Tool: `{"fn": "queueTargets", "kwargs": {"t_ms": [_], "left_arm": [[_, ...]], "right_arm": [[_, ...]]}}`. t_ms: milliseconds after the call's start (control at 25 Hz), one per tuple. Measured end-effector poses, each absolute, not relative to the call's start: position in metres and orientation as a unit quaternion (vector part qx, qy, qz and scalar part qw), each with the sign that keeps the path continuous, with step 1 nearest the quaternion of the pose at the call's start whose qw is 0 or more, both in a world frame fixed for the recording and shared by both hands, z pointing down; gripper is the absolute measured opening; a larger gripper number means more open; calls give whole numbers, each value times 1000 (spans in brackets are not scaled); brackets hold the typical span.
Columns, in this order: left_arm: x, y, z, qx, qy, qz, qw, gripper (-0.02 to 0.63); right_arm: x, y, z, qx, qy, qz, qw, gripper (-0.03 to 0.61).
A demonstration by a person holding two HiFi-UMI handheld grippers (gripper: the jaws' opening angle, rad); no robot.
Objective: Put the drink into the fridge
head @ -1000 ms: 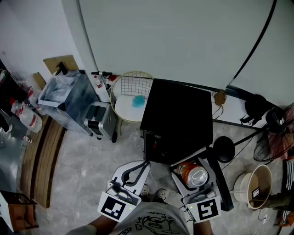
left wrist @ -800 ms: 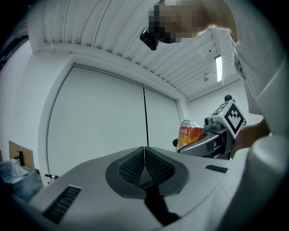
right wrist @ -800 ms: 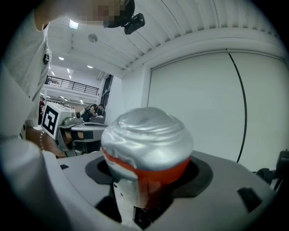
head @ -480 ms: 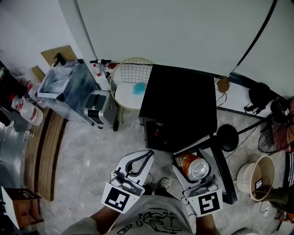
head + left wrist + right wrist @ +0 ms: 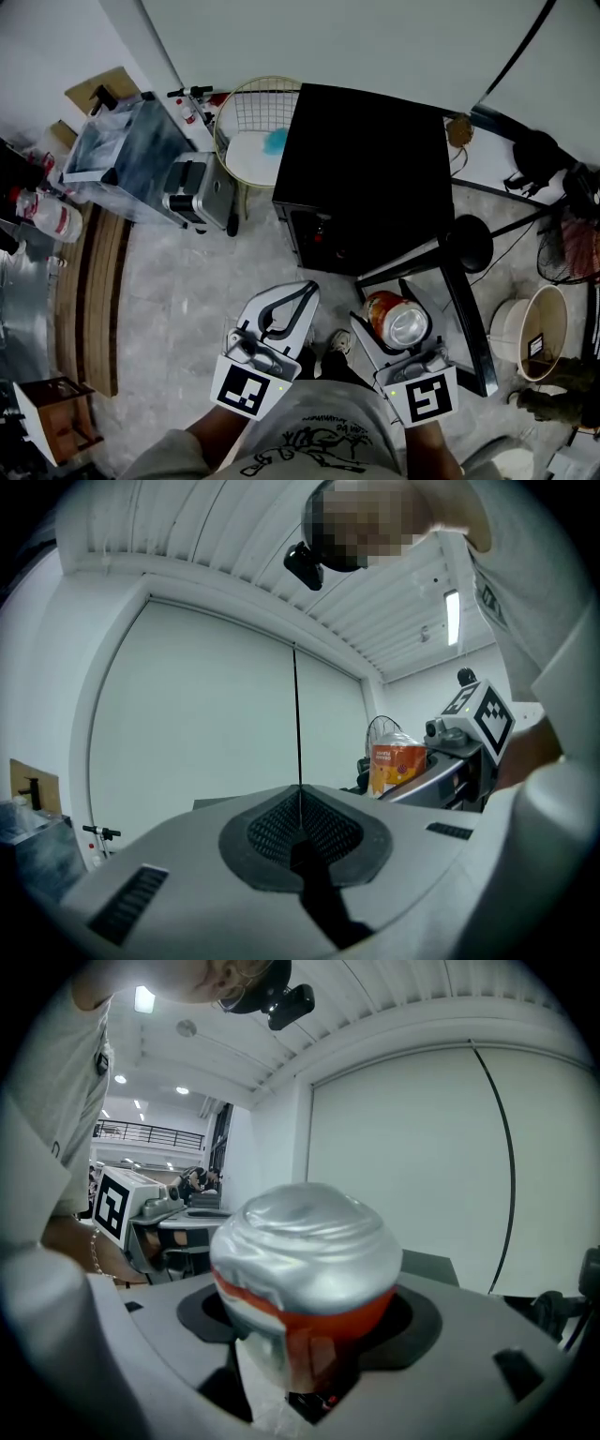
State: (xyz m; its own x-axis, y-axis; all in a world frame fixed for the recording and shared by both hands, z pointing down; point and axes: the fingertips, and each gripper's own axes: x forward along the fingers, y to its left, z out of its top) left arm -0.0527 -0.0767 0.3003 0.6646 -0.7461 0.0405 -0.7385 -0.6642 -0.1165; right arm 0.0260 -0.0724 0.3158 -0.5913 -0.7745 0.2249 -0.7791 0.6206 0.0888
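Step in hand: carrying. Right tool (image 5: 392, 319) grips the drink (image 5: 305, 1241), low and just in front of the black fridge (image 5: 366, 159). Left tool (image 5: 300, 803) is pressed together, empty. Next, likely: reach the can inside. Fridge front is dark; door state and shelves unreadable.

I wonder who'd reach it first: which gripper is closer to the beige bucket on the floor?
Right. The right gripper, holding the drink can, sits left of the bucket; the left gripper is farther left.
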Motion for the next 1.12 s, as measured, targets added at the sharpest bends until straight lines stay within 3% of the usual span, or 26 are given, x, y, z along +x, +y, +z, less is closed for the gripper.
{"fn": "queueTargets", "kwargs": {"t_ms": [1120], "left_arm": [[-28, -105, 428, -917, 387, -77, 58, 21]], "right_arm": [[57, -92, 467, 476, -860, 57, 173, 343]]}}
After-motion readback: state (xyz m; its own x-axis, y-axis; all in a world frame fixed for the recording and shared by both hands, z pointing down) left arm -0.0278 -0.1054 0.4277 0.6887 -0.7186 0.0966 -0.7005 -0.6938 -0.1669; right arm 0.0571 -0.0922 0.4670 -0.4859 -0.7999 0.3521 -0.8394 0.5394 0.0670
